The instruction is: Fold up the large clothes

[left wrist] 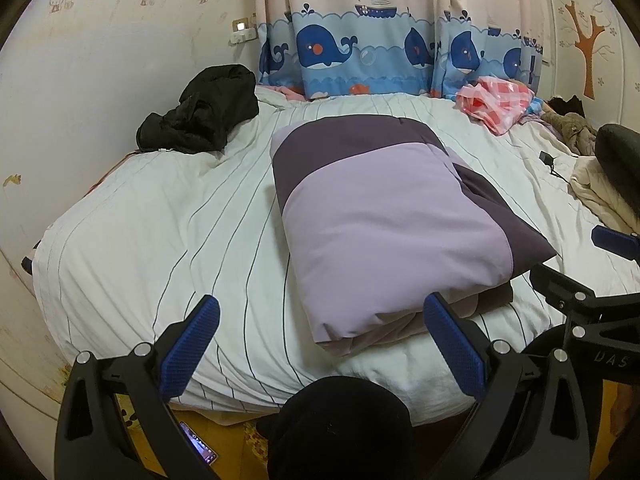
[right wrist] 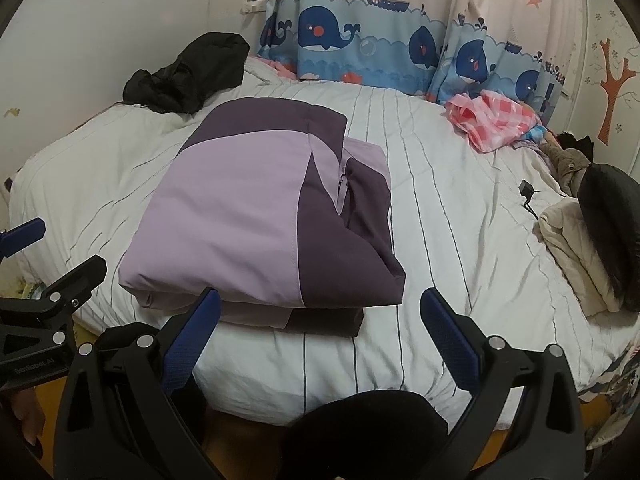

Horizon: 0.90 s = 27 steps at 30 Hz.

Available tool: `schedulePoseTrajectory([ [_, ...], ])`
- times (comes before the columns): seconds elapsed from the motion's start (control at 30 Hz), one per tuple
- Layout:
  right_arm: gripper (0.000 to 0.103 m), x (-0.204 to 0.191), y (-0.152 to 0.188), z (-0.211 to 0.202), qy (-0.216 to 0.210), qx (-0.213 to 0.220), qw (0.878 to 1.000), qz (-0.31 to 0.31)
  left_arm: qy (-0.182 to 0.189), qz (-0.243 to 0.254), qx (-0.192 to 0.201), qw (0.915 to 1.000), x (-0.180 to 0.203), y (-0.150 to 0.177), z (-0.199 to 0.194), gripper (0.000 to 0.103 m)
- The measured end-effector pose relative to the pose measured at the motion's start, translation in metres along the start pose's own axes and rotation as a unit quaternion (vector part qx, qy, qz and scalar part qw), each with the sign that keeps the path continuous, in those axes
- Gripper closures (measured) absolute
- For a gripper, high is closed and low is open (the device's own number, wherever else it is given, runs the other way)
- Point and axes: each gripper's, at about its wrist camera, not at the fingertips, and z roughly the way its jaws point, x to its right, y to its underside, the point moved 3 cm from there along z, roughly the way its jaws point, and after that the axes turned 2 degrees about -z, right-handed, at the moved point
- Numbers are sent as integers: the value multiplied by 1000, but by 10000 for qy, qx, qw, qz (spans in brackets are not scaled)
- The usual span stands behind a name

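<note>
While folded jacket [right wrist: 260, 216] lies mid-bed [right wrist: 460, 208] | both tongs spread, clear

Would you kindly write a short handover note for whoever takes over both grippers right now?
Left gripper: open, empty, at the bed's near edge.
Right gripper: open, empty, beside it.
The two-tone purple padded jacket lies folded into a compact bundle on the white striped bedsheet.
Done: that fold looks finished.
Left: the crumpled black garment at the far left corner looks unfolded, probably next.

Both wrist views facing bed [left wrist: 160, 220]
</note>
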Motion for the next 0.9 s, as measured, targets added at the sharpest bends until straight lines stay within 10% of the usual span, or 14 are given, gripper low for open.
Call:
schedulePoseTrajectory([
  [0.9,7,-4,1,4,-48,-59,10000,21,23,-82,-69,9999,-2,3,4,6],
])
